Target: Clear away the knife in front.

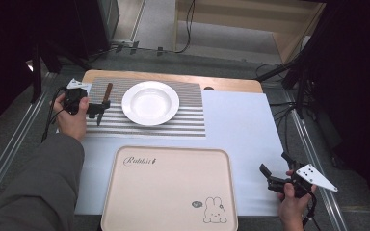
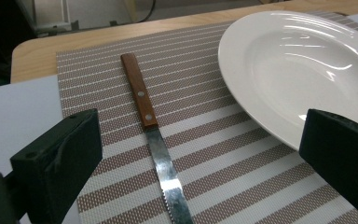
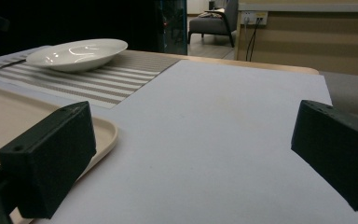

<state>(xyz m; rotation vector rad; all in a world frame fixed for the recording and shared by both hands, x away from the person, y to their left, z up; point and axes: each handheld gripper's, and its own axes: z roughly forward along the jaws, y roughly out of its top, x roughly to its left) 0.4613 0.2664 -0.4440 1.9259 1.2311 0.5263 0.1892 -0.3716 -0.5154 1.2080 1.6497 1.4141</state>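
We are holding the left gripper point(image 2: 186, 154) wide over the wooden-handled serrated knife point(image 2: 152, 135), lying just left of the white ceramic plate point(image 2: 303, 70), jaws straddling the blade, probably ready to grasp it. We are keeping the right gripper point(image 3: 191, 158), also wide and empty, well apart from the plate, apparently idling.

The knife point(image 2: 151, 130) lies flat on the striped placemat point(image 1: 192, 120), bare mat on both sides of it, and the left gripper point(image 1: 99, 109) stands over its blade end with jaws spread wide; the white plate point(image 1: 150, 102) sits just beside it on the right, its rim crowding that side. The pink tray point(image 1: 168, 190) is bare. Between the tray and the right gripper point(image 1: 275, 174), whose jaws are also apart, runs open white sheet point(image 3: 223, 140) up to the mat.
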